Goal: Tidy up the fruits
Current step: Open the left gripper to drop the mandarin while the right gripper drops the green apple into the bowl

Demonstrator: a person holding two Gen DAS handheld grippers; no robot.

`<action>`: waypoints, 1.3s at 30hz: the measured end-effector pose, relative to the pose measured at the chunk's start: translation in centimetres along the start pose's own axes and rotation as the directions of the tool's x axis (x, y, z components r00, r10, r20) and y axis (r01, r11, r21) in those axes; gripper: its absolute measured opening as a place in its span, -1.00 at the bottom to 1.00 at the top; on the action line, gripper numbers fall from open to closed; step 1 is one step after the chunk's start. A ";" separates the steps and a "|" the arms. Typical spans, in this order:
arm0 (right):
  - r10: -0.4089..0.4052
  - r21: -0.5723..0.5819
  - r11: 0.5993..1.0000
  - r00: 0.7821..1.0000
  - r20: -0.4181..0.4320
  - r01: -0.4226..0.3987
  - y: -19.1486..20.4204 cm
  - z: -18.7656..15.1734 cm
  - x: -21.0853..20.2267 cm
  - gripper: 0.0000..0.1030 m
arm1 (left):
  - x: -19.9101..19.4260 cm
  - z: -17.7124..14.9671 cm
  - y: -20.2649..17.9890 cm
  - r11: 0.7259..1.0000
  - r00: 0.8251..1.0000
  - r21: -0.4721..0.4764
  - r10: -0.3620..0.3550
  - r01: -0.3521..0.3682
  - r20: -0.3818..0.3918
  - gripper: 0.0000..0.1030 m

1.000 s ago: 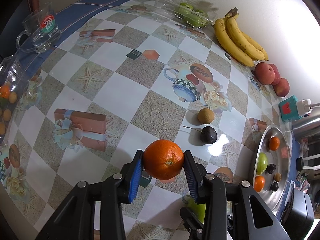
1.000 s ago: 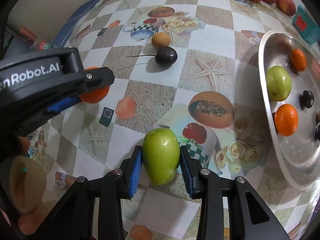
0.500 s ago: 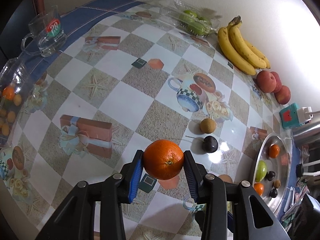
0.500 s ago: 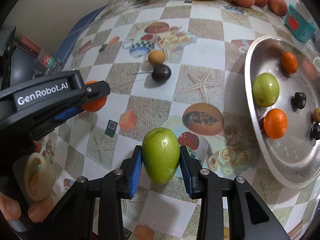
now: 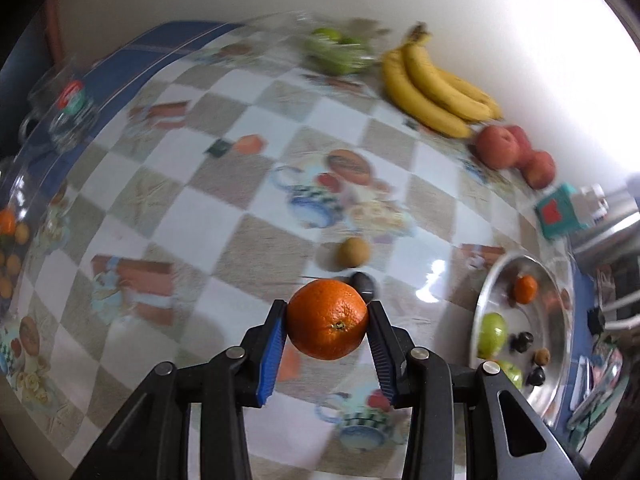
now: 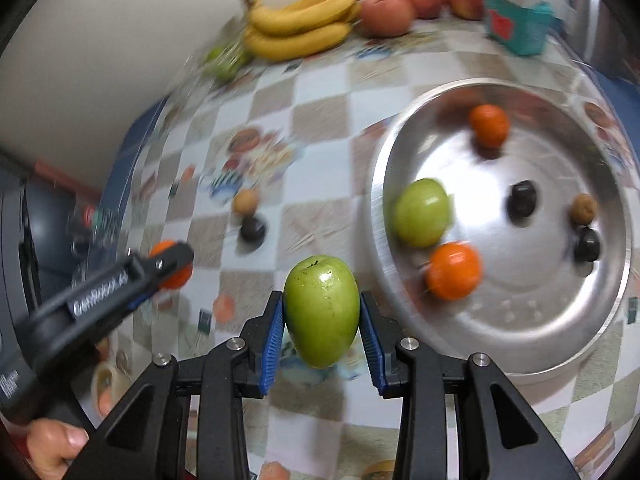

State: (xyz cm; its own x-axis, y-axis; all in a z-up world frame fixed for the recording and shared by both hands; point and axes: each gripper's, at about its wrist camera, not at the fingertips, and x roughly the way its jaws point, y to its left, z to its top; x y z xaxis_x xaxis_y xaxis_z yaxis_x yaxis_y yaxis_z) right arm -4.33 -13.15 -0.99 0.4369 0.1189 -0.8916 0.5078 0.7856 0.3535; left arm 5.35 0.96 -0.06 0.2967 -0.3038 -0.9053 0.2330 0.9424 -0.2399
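My left gripper point(image 5: 327, 326) is shut on an orange point(image 5: 327, 320), held above the patterned tablecloth; the same gripper point(image 6: 172, 270) and orange point(image 6: 176, 276) show at the left of the right wrist view. My right gripper point(image 6: 322, 316) is shut on a green fruit point(image 6: 322, 314), hanging just left of the round steel tray point(image 6: 500, 340). The tray point(image 5: 486, 292) holds a green fruit point(image 6: 421, 212), two oranges point(image 6: 454, 270), dark fruits point(image 6: 521, 199) and a small brown one point(image 6: 583, 209). A brown fruit point(image 5: 353, 252) and a dark cherry-like fruit point(image 5: 364, 284) lie on the cloth.
Bananas point(image 5: 432, 84), red peaches point(image 5: 498, 146) and a clear pack of green fruit point(image 5: 340, 50) line the wall. A teal box point(image 5: 558, 214) stands near the tray. A glass mug point(image 5: 66, 110) and a clear container of small oranges point(image 5: 10, 240) sit at the left. A hand point(image 6: 52, 442) holds the left tool.
Both grippers have risen and swung toward the steel tray, each keeping its fruit. The tray now fills much more of the right wrist view, and the scene is motion-blurred.
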 end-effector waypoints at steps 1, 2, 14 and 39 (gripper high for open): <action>-0.003 0.018 1.000 1.000 0.013 0.003 -0.7 0.1 -0.4 -0.26 | -0.1 -0.1 -0.8 1.000 1.000 0.023 -0.006 0.006 0.002 -0.18; -0.010 0.041 0.999 1.000 0.026 0.009 -1.5 0.3 -0.9 -0.26 | -0.1 -0.4 -1.8 0.998 1.000 0.053 -0.016 0.015 0.003 -0.18; -0.124 0.290 0.952 0.990 0.069 0.099 -10.8 0.9 -3.8 -0.26 | 0.5 -2.1 -12.2 0.944 0.992 0.307 -0.120 0.122 -0.026 -0.18; -0.179 0.312 0.935 0.984 -0.004 0.172 -12.7 2.3 -1.3 -0.24 | 4.8 -0.8 -17.0 0.891 0.985 0.424 -0.171 0.162 -0.018 0.28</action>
State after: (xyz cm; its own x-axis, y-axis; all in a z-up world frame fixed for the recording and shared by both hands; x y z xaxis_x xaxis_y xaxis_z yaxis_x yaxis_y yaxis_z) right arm -9.68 -24.69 -3.66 0.3356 -0.0213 -0.9418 0.7809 0.5654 0.2655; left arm 2.04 -16.35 -0.58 0.2358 -0.4580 -0.8571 0.6487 0.7309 -0.2121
